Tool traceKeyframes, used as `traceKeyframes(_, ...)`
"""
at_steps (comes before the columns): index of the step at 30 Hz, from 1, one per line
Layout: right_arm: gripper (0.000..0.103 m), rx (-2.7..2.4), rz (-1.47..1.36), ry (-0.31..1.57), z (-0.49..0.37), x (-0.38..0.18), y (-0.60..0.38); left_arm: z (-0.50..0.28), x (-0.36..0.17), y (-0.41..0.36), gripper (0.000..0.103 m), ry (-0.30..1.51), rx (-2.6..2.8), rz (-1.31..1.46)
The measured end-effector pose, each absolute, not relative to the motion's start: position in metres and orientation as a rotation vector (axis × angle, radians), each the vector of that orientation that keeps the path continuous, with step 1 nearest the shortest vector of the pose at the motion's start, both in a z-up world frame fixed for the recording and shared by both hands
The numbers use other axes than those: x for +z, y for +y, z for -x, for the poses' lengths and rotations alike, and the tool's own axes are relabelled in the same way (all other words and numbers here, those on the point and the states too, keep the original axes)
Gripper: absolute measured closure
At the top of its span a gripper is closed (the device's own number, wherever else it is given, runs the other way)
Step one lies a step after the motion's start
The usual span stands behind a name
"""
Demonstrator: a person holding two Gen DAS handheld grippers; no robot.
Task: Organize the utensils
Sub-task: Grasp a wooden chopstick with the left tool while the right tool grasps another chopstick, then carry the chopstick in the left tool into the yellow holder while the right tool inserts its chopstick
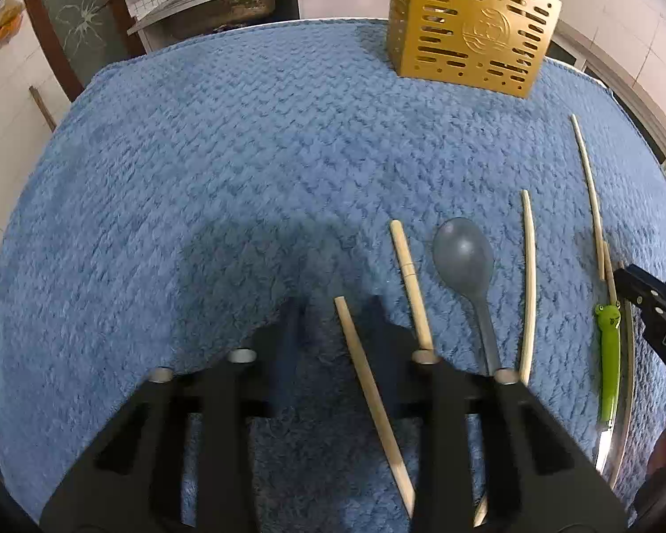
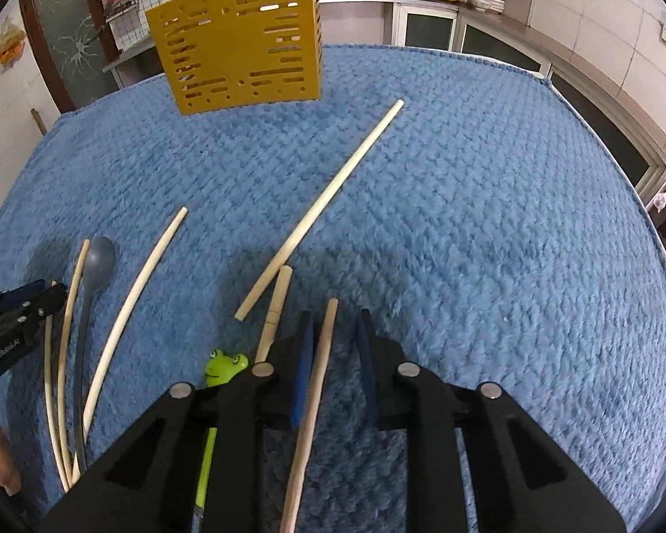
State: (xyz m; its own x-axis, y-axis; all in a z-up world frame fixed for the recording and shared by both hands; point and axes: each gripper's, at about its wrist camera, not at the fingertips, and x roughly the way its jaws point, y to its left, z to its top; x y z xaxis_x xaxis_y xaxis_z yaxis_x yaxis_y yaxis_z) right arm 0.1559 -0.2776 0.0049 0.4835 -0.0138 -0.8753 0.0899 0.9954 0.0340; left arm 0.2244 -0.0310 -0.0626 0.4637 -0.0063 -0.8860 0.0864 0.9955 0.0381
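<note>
My left gripper point(image 1: 335, 302) points down at the blue cloth, open but narrow. A wooden chopstick point(image 1: 368, 391) lies between its jaws against the right one, with a gap on the left side. My right gripper point(image 2: 336, 312) is likewise open and narrow around another chopstick point(image 2: 315, 391), which leans on the blue left pad and is apart from the right pad. A grey spoon point(image 1: 464, 257) point(image 2: 97, 262), a green frog-handled utensil point(image 1: 608, 355) point(image 2: 224, 366) and several more chopsticks lie between the grippers. The yellow slotted holder point(image 1: 470, 31) point(image 2: 239, 53) stands at the far edge.
A blue fleece cloth point(image 1: 200, 177) covers the whole table. A long chopstick point(image 2: 324, 204) lies diagonally toward the holder. Each view shows the other gripper at its edge: the right gripper point(image 1: 644, 302) and the left gripper point(image 2: 26, 311). Kitchen counters and a glass door stand behind the table.
</note>
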Motion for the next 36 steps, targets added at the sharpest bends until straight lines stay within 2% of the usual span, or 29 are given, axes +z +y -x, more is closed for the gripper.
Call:
traceKeyframes(1, 0.087, -0.059, -0.073, 1.062, -0.155, 0.005, -0.276, -0.224, -0.062, -0.032, 0.086, 1.085, -0.059, -0.086)
traceKeyframes(8, 0.098, -0.041, -0.126, 1.041, -0.153, 0.006, -0.284, -0.227, -0.060, -0.028, 0.092, 1.090, -0.072, -0.066)
traceKeyframes(20, 0.098, -0.026, -0.221, 0.941, -0.147, 0.026, -0.305, -0.226, -0.047, -0.017, 0.093, 1.056, -0.114, 0.008)
traceKeyframes(25, 0.097, -0.025, -0.241, 0.894, -0.148, 0.037, -0.312, -0.225, -0.037, -0.015, 0.097, 1.028, -0.124, 0.014)
traceKeyframes(36, 0.097, -0.008, -0.243, 0.871, -0.149, 0.040, -0.314, -0.227, -0.013, -0.019, 0.099, 0.941, -0.162, 0.004)
